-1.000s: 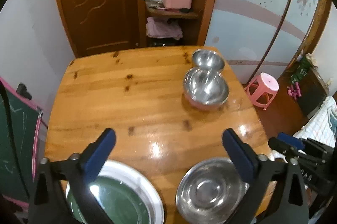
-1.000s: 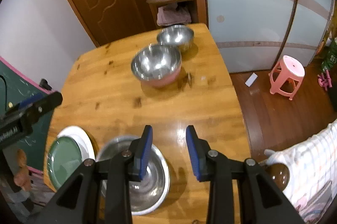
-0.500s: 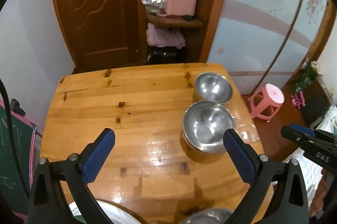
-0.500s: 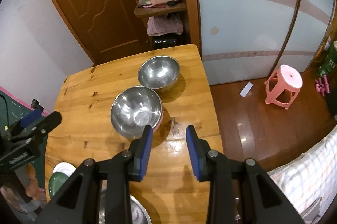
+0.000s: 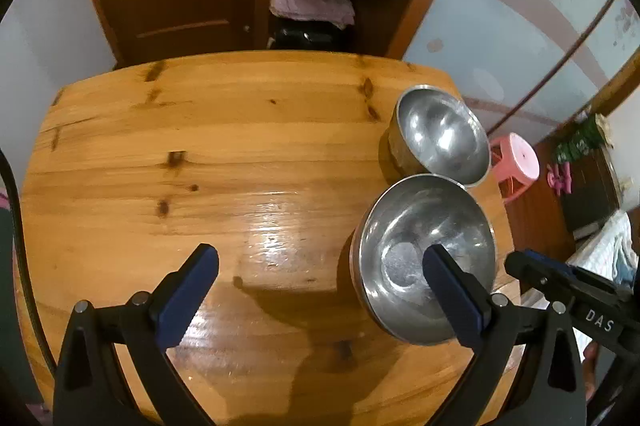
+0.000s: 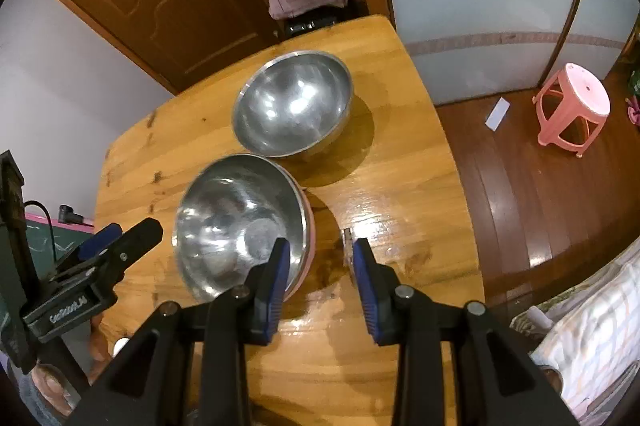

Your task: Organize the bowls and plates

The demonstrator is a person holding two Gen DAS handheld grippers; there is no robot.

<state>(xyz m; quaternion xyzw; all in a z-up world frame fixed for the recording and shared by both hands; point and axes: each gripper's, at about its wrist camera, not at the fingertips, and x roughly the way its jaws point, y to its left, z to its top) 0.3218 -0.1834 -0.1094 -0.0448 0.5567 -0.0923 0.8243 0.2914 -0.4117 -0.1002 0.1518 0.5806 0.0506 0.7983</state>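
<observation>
Near bowl (image 6: 240,222): table (image 6: 400,165), 5 o'clock corner; far bowl (image 6: 292,103) touching at its 12. Right gripper (image 6: 318,258): part-open, empty, straddling rim. Left gripper (image 5: 320,278): released, wide. Risk: steel rim slips, knocks neighbour

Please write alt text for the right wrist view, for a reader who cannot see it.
The right gripper hangs open and empty over a wooden table, its left finger at the rim of the nearer steel bowl. A second steel bowl stands just behind it; the left gripper shows at the left edge.
</observation>
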